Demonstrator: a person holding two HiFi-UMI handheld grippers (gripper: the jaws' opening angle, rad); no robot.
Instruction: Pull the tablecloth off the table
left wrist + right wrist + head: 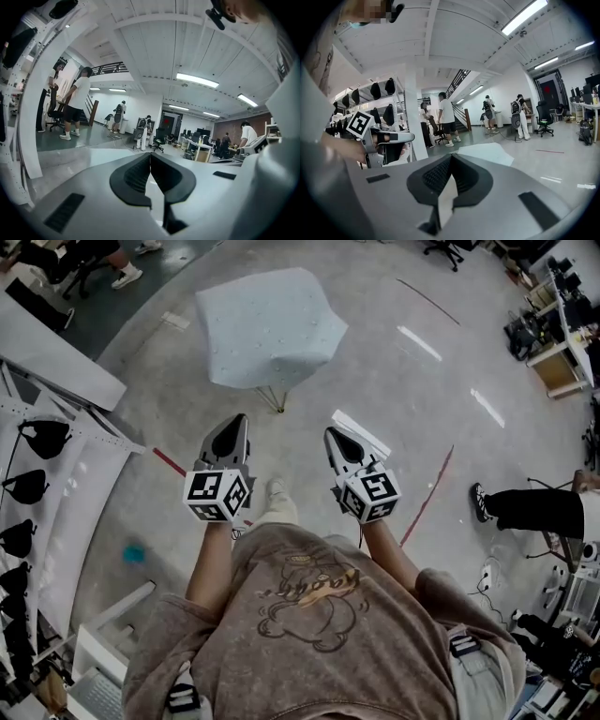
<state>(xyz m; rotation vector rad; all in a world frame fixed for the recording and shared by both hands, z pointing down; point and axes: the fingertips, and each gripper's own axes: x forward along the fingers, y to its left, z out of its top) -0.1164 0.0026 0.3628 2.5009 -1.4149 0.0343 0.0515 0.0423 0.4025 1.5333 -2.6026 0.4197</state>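
Observation:
A pale blue-white tablecloth drapes over a small table on the floor ahead, with thin metal legs showing under its near edge. My left gripper and right gripper are held side by side in front of me, well short of the cloth and pointing toward it. Both are shut with nothing between their jaws. In the left gripper view the jaws meet in a closed line. The right gripper is likewise shut. Beyond it lies the tablecloth, and the left gripper shows at the left.
A white rack hung with black caps stands at my left. Red tape lines mark the grey floor. A person's legs are at the right, desks farther back right. Several people stand across the room.

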